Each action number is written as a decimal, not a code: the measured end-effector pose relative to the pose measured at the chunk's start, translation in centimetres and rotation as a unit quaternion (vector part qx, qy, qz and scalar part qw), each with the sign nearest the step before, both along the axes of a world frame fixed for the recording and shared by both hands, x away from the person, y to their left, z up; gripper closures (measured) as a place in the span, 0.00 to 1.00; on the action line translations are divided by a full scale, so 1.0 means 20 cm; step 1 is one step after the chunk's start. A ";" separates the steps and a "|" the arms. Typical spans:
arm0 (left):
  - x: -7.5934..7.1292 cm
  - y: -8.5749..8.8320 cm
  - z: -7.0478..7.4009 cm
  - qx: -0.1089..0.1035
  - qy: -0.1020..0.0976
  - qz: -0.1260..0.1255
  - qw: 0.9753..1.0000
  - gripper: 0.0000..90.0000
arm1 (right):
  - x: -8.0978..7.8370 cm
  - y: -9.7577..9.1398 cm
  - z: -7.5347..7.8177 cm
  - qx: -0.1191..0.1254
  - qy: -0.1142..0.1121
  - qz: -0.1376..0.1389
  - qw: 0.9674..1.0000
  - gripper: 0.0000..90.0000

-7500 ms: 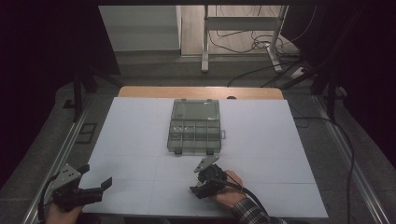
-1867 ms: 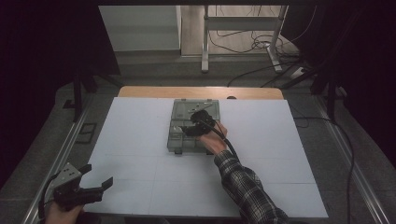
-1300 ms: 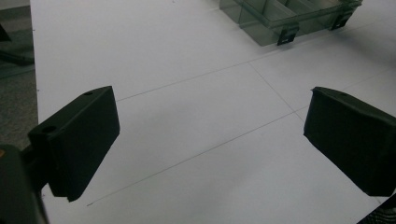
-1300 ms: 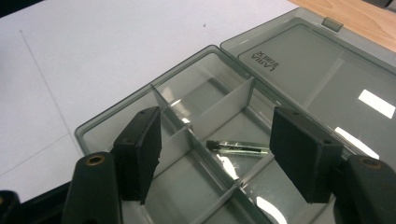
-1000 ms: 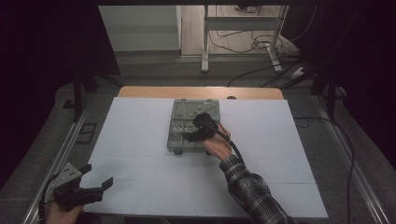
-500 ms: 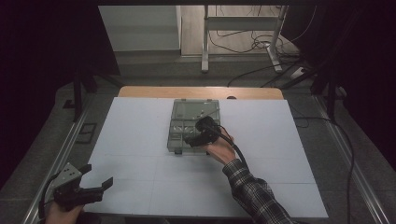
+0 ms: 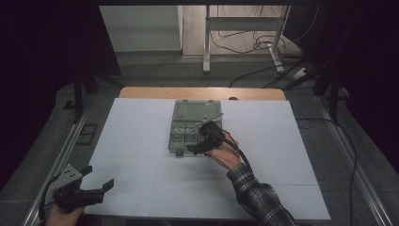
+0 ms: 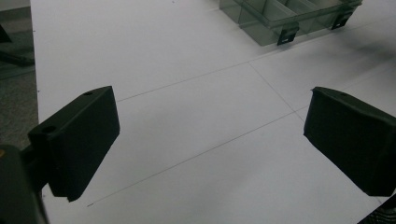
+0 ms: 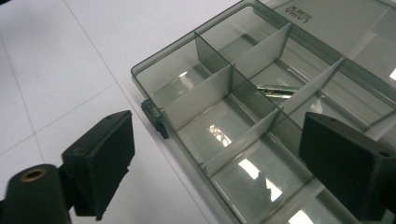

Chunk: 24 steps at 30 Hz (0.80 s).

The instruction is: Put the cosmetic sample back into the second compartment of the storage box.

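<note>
A clear grey compartment box lies with its lid open at the middle back of the white table. My right gripper hovers over the box's near right corner. In the right gripper view the gripper is open, and its jaws have just been opening with nothing gripped between them. Below it are the box's dividers. A small shiny metal piece lies in a middle compartment. My left gripper rests open at the near left corner. In its own view the left gripper is open over bare table, with the box far off.
A wooden strip borders the table's far edge. Metal rails run along both sides. Behind the table are cables on the floor and a stand's legs. The right gripper's cable trails over the plaid sleeve.
The right hand came from the table's front to the box, then drew back a little toward the box's near edge. Left gripper has not moved.
</note>
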<state>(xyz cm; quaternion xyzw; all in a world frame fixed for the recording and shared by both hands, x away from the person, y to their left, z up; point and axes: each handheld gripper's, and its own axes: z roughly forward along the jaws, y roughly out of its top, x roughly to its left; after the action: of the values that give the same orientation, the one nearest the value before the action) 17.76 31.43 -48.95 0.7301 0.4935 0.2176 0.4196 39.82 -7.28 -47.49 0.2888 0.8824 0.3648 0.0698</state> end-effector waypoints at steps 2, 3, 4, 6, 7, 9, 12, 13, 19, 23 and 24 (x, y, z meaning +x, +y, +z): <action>0.00 0.00 0.00 0.000 0.000 0.000 1.000 0.04 | -0.01 -0.01 0.01 0.002 -0.003 -0.001 1.000 0.10; 0.00 0.00 0.00 0.000 0.000 0.000 1.000 0.04 | -0.02 -0.01 0.01 0.002 -0.004 -0.001 1.000 0.09; 0.00 0.00 0.00 0.000 0.000 0.000 1.000 0.04 | -0.02 -0.02 0.01 0.001 -0.006 -0.001 1.000 0.08; 0.00 0.00 0.00 0.000 0.000 0.000 1.000 0.04 | -0.03 -0.02 0.02 0.001 -0.007 -0.002 1.000 0.06; 0.00 0.00 0.00 0.000 0.000 0.000 1.000 0.04 | -0.03 -0.03 0.02 0.001 -0.008 -0.004 1.000 0.06; 0.00 0.00 0.00 0.000 0.000 0.000 1.000 0.04 | -0.04 -0.04 0.02 0.004 -0.005 -0.005 1.000 0.05; 0.00 0.00 0.00 0.000 0.000 0.000 1.000 0.04 | -0.05 -0.05 0.02 0.003 0.001 -0.008 1.000 0.04; 0.00 0.00 0.00 -0.001 0.000 0.000 1.000 0.04 | -0.05 -0.05 0.02 0.003 0.003 -0.008 1.000 0.03; 0.00 0.00 0.00 0.000 0.000 0.000 1.000 0.04 | -0.08 -0.07 0.02 0.002 0.007 -0.003 1.000 0.02; 0.00 0.00 0.00 0.001 0.000 0.000 1.000 0.04 | -0.11 -0.08 0.03 0.001 -0.002 0.000 1.000 0.02; 0.00 0.00 0.00 0.001 -0.001 0.000 1.000 0.04 | -0.12 -0.09 0.04 0.002 -0.005 0.001 1.000 0.02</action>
<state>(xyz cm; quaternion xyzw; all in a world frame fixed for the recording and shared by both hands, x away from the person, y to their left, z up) 17.74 31.42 -48.95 0.7302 0.4932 0.2184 0.4194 37.39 -9.04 -46.74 0.2860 0.8818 0.3679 0.0728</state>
